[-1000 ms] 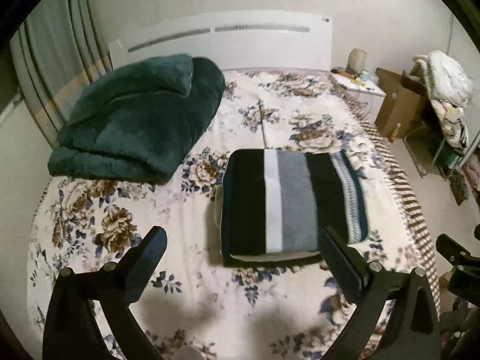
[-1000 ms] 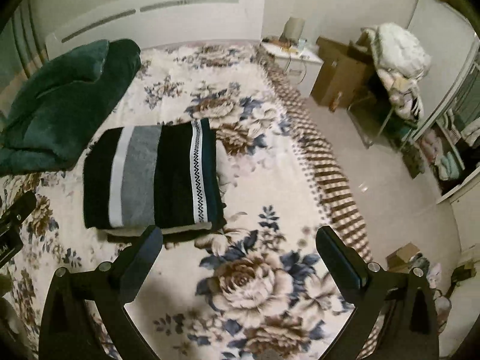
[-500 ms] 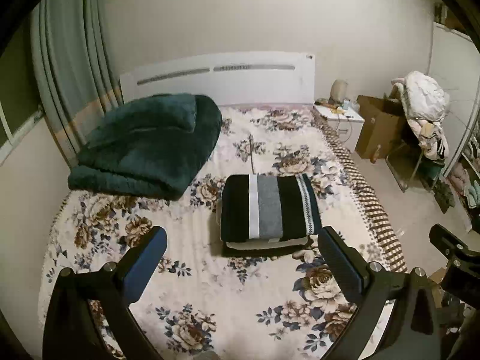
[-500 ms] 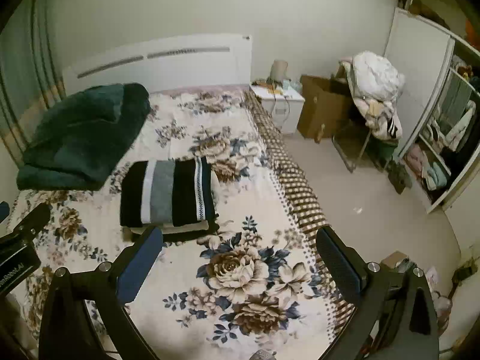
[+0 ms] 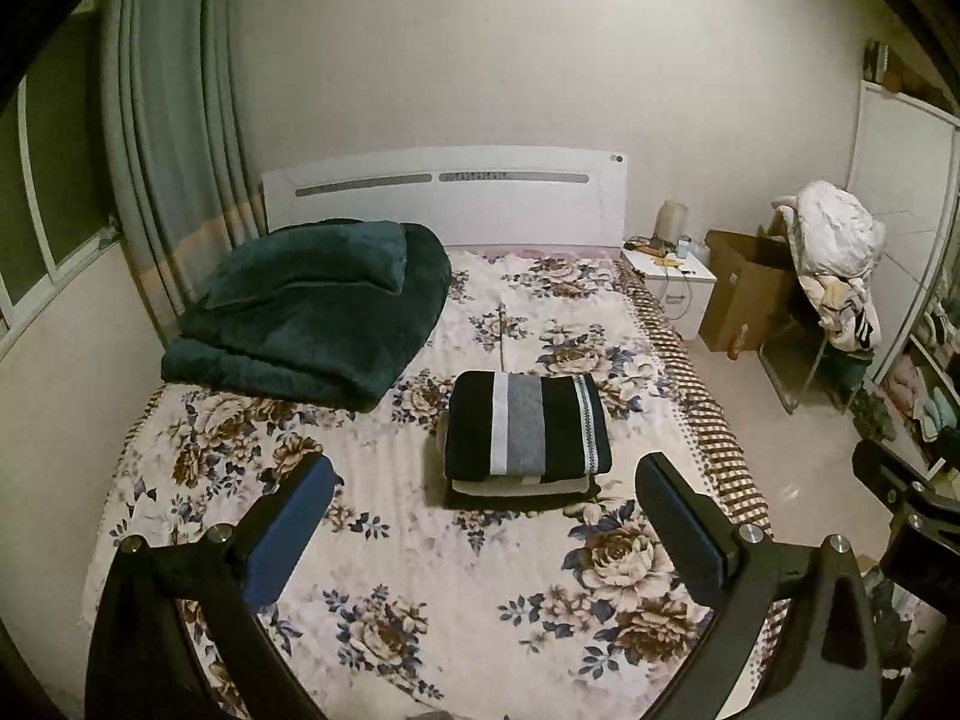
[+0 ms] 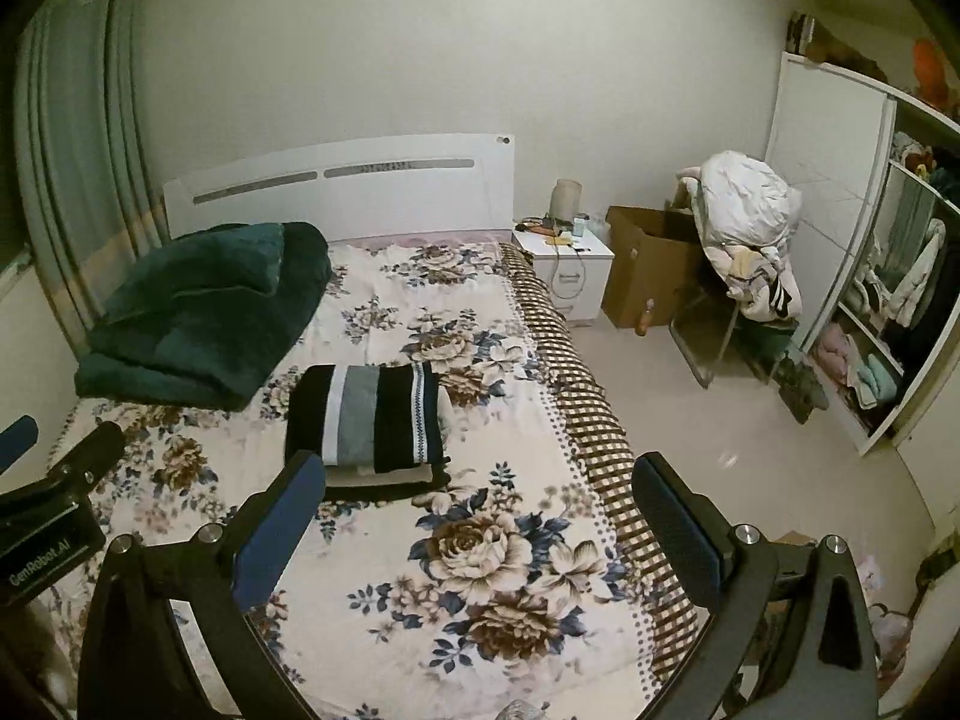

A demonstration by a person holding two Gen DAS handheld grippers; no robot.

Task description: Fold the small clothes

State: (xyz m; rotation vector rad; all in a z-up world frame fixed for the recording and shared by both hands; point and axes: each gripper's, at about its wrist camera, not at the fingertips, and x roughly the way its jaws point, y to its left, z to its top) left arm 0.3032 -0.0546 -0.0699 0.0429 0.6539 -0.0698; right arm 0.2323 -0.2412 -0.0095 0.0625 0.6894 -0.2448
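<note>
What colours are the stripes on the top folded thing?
The folded garment is black with white and grey stripes; left wrist view shows it best.

— What's the room like?
— Plain pale walls, a white headboard (image 5: 444, 192) at twelve o'clock, curtains (image 5: 174, 138) at ten.
— And three o'clock?
— A white nightstand (image 6: 564, 276), a cardboard box (image 6: 648, 276), possibly an open wardrobe (image 6: 888, 300); dim light.
</note>
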